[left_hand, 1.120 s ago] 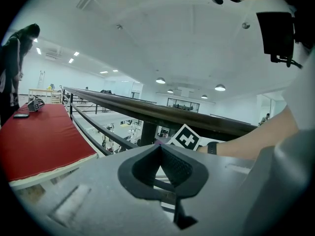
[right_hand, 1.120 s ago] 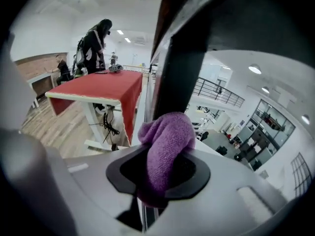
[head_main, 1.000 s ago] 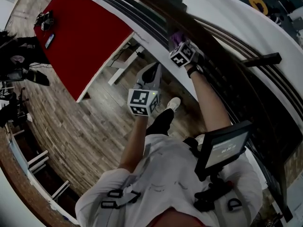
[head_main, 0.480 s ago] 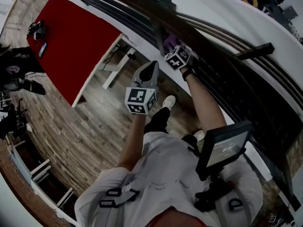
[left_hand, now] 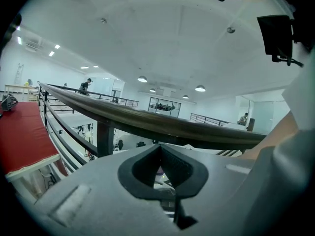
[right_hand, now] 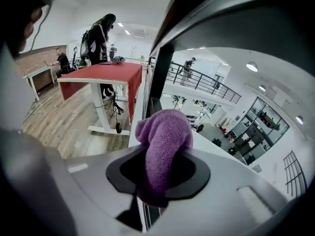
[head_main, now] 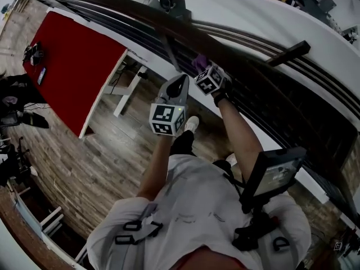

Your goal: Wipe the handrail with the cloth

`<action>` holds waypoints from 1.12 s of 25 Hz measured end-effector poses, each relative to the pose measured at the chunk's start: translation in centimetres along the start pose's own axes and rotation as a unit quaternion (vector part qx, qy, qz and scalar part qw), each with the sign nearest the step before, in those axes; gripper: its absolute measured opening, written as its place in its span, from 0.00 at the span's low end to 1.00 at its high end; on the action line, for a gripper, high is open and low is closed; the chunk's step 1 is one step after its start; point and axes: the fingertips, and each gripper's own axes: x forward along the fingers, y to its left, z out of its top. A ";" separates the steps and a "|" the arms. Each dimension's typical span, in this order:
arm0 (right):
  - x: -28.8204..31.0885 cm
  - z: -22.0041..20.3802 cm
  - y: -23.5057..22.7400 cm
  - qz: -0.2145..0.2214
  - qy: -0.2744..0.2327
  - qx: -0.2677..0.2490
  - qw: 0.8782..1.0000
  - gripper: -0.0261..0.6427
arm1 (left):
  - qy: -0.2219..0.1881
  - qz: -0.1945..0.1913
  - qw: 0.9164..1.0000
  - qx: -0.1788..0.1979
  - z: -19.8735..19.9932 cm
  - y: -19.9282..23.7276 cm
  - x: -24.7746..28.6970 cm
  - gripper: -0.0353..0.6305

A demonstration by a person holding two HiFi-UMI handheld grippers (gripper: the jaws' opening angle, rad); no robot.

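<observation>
Purple cloth (right_hand: 165, 146) stuck out of the right gripper (right_hand: 160, 173), whose jaws were clamped on it, at 12 o'clock just beside the handrail (head_main: 247, 52), which ran from 10 to 4 o'clock. The left gripper (left_hand: 158, 168), jaws together and empty, hung farther off.

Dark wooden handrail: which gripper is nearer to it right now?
Right. The right gripper, shut on the purple cloth, is up at the dark wooden handrail. The left gripper, shut and empty, hangs lower, apart from the rail on the person's side.
</observation>
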 end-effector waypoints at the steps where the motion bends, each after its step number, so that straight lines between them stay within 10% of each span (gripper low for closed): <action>1: -0.1 -1.0 -0.1 -0.003 -0.001 0.001 1.000 0.17 | 0.003 -0.007 1.000 0.002 -0.2 -0.7 0.2 0.05; 18: -7.6 -12.9 -2.2 -0.032 0.000 0.059 0.998 0.17 | 0.065 -0.124 0.989 0.051 -4.6 -14.3 4.4 0.05; 28: -14.1 -22.4 -4.0 -0.060 0.025 0.129 0.989 0.17 | 0.088 -0.211 0.969 0.094 -5.9 -24.8 5.7 0.05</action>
